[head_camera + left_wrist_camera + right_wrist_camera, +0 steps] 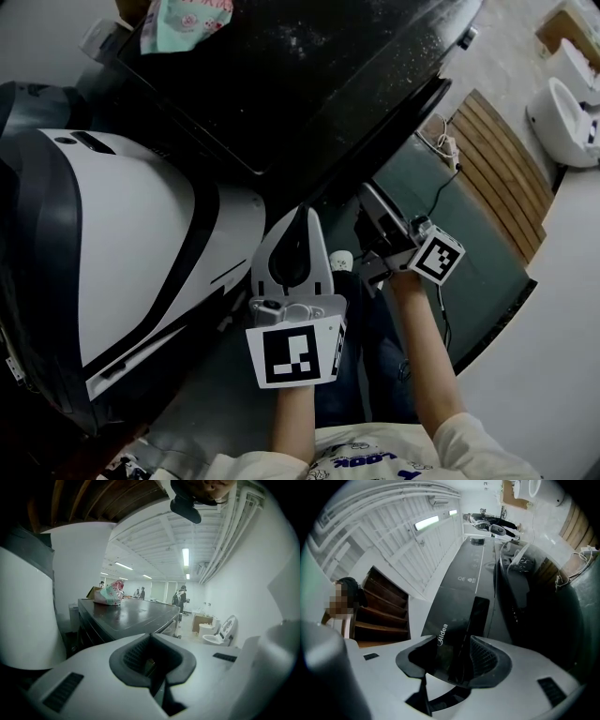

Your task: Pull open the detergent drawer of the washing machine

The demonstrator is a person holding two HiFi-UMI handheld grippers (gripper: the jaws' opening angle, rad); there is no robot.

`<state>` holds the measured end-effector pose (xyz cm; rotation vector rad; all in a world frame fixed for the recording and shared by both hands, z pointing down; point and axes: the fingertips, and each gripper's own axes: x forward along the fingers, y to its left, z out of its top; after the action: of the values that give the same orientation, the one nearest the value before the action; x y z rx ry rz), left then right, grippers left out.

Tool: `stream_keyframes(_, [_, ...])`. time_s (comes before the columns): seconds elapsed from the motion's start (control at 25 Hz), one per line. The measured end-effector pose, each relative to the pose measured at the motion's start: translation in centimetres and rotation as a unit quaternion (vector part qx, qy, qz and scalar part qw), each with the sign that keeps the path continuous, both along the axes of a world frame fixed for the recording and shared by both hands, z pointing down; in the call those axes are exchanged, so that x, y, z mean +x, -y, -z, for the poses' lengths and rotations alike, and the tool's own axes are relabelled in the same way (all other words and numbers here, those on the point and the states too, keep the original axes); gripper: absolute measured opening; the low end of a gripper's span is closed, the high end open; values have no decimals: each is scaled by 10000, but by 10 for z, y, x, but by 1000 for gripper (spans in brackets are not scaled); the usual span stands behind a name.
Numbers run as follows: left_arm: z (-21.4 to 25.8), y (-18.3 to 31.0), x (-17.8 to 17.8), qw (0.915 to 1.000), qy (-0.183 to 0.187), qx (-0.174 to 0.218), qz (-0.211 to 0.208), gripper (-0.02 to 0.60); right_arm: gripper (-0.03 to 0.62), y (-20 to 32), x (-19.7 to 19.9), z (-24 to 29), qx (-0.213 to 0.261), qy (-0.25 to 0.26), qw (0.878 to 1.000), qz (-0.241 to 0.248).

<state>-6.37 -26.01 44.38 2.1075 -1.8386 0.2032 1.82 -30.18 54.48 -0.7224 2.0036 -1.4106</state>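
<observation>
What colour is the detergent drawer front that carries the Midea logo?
Glossy black detergent drawer front, with white lettering; the right gripper view shows it best.

White "Midea" on the dark washing-machine panel (461, 581) (also "LOOK" on the shirt (367, 457))

Detergent drawer (443, 632) (washing machine (281, 84) front) sits in right tool (457, 663); left tool (302, 217) to its left.

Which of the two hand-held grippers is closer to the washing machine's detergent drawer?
Right. The right hand-held gripper has its jaws on either side of the front of the detergent drawer; the left hand-held gripper, shut and empty, hangs apart from it.
</observation>
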Motion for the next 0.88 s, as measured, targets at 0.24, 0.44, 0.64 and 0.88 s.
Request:
stream_keyframes(0.24, [-10, -5, 2, 9999, 89, -95, -101, 14, 210, 7, -5, -9, -5, 63, 10000, 46])
stream_keyframes(0.44, [-17, -7, 1, 9994, 220, -148, -208, 14, 210, 14, -8, -13, 3, 128, 9999, 48])
stream_keyframes(0.64, [-22, -7, -2, 9995, 185, -205, -146, 14, 204, 18, -11, -14, 38, 253, 9996, 84])
stream_keyframes(0.88, [-24, -3, -6, 9998, -13, -210, 58, 14, 201, 23, -15, -10, 115, 399, 9990, 142])
